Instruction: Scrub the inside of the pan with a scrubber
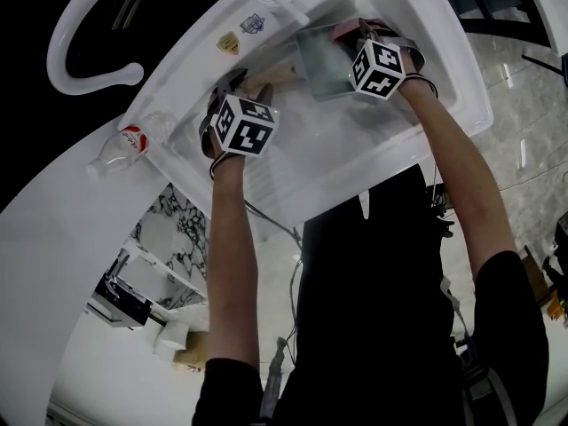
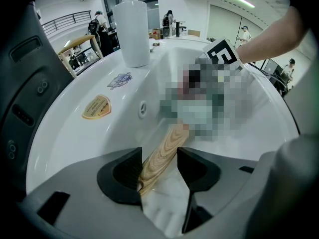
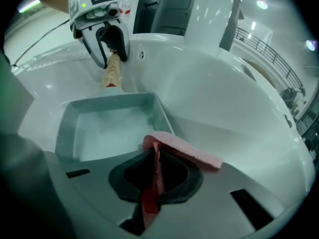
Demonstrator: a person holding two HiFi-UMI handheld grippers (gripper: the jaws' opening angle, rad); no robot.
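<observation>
Right gripper view: right gripper (image 3: 153, 176) jaws pressed together on pink scrubber (image 3: 182, 149), which sits at the near rim of the pan (image 3: 104, 128), its free end folded over to the right. Pan is square, grey, inside the white sink (image 3: 224, 108). Left gripper view: left gripper (image 2: 158, 159) jaws pinch the pan's wooden handle (image 2: 172, 141). Head view: both grippers over the sink, left (image 1: 232, 118), right (image 1: 373, 60), pan between them.
</observation>
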